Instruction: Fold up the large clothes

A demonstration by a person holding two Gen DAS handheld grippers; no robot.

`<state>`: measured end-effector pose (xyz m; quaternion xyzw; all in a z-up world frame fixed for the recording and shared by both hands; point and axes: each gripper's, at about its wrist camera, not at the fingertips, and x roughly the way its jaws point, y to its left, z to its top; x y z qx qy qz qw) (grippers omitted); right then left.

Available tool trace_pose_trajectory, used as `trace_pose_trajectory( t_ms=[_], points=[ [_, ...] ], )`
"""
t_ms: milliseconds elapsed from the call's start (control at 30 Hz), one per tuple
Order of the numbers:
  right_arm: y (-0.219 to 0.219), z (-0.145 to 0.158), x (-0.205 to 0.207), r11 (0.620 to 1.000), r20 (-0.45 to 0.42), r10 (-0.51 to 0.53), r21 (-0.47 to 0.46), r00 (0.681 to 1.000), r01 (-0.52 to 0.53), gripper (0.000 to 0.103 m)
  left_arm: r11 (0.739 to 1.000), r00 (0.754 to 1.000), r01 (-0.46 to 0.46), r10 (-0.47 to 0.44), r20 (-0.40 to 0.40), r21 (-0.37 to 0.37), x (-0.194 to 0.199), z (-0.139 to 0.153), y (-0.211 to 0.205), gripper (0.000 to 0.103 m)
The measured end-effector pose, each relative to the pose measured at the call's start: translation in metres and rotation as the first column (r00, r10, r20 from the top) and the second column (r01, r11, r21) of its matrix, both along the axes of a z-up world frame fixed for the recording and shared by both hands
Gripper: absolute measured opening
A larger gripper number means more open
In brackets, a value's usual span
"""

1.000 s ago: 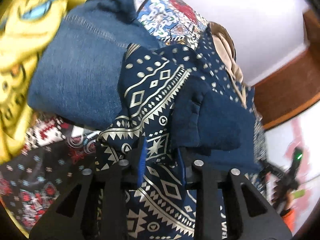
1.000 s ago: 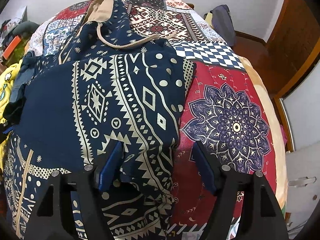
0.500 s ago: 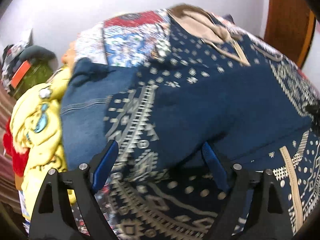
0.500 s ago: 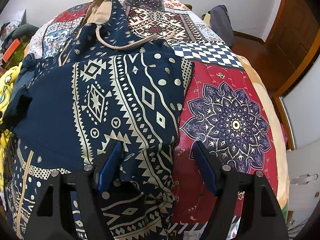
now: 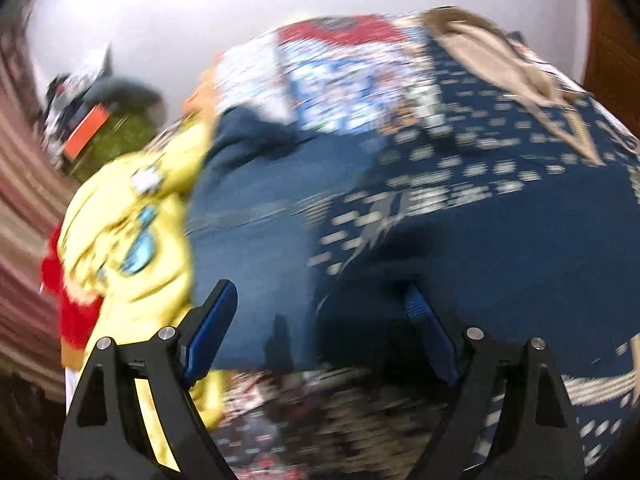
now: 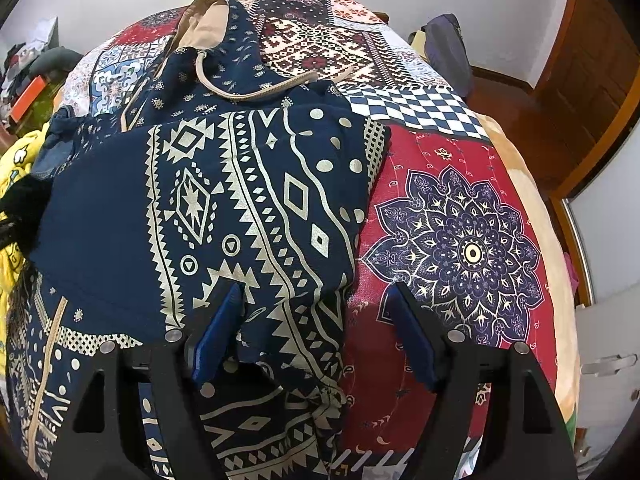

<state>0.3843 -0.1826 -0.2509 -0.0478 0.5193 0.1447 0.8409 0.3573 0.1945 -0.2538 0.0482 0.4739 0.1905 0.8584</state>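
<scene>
1. The left wrist view is motion-blurred; the hoodie (image 5: pixel 480 208) is cut off by the frame edge.
2. The hoodie lies on the quilt (image 6: pixel 460 240), its hood (image 6: pixel 204 24) pointing far from the claws, long axis running away from them.
3. Left claw (image 5: pixel 320 320) has just been opening and is released, nothing gripped.
4. Right claw (image 6: pixel 316 332) is released, straddling the hoodie's right-hand edge.

The hoodie (image 6: pixel 248 184) is navy with cream geometric bands: diamonds, zigzags, dots and triangles. Its hood lining (image 6: pixel 202 26) and drawcord (image 6: pixel 256 92) are beige. The bedspread (image 6: pixel 460 240) is patchwork: a red panel with a navy mandala, a navy-and-white check, a maroon-and-white cross-stitch motif, and pale blue scrollwork. In the blurred left view, jeans (image 5: pixel 248 248) are mid-blue denim, beside a yellow garment (image 5: pixel 128 240) with light-blue print and a red one (image 5: pixel 72 300). The pads (image 6: pixel 216 340) are blue on black fingers.
</scene>
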Motion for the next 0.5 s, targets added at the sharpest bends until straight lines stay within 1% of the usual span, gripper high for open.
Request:
trace_pose_trajectory(
  t_ms=[133,233,300,367,500],
  points=[
    [0.001,0.004,0.005,1.0,-0.025,-0.005,-0.009,1.0,0.005,0.073,0.997,0.998,-0.063,0.062,-0.029,-0.033,-0.025,0.002,0.044,0.086],
    [0.005,0.015,0.009,1.0,-0.009,-0.008,-0.023,1.0,0.007,0.073,0.995,0.997,-0.072,0.072,-0.006,-0.062,-0.035,0.018,0.06,0.086],
    [0.011,0.029,0.011,1.0,0.025,0.009,-0.026,1.0,-0.008,0.073,0.993,0.998,-0.061,0.063,0.025,-0.097,-0.037,0.032,0.062,0.086],
    [0.017,0.043,0.014,0.999,0.058,0.024,-0.026,0.998,-0.023,0.073,0.989,0.997,-0.029,0.039,0.07,-0.146,-0.034,0.05,0.057,0.086],
    [0.037,0.082,0.025,0.998,0.154,0.066,-0.002,0.986,-0.066,0.073,0.976,0.987,0.063,-0.029,0.16,-0.208,-0.01,0.082,0.033,0.086]
  ],
)
